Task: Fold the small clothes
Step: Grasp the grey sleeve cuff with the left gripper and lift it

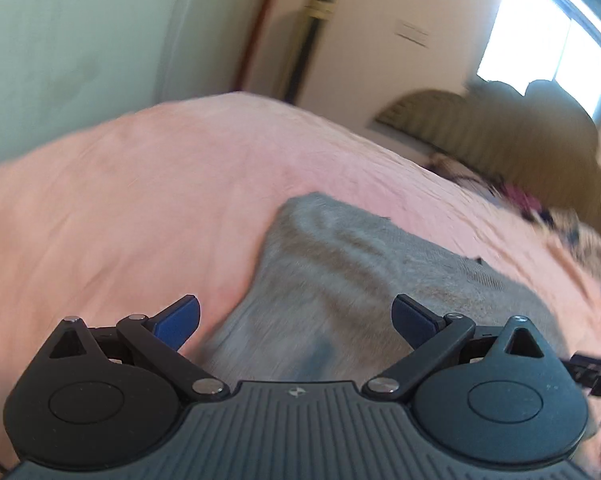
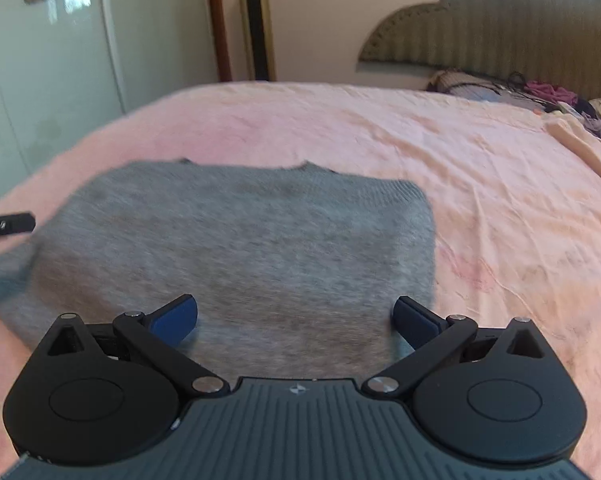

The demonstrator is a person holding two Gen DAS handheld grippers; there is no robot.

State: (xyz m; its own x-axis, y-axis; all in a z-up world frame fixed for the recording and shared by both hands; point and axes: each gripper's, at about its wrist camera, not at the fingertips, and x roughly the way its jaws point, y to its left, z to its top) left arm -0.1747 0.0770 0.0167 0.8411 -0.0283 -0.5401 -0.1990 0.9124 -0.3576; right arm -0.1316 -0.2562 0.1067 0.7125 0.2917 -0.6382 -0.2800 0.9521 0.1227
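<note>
- Left gripper (image 1: 296,314): jaws wide, nothing between them, hovering over the sweater's (image 2: 236,248) left edge.
- Right gripper (image 2: 295,316): jaws wide and empty, above the sweater's near hem.
- The sweater lies flat on the bed (image 2: 480,184), already folded into a rough rectangle, collar on its far side.
- Next fold, I judge: pinch both layers at the near hem corners, lift evenly, carry them toward the collar, then smooth.
- Sweater: grey, soft, fuzzy knit with ribbed edges; it should drape and slide little.
- Beyond it, the pink sheet (image 2: 380,128) is thin and wrinkled.
- Farthest, a padded ribbed headboard (image 2: 500,32), scalloped on top.
</note>
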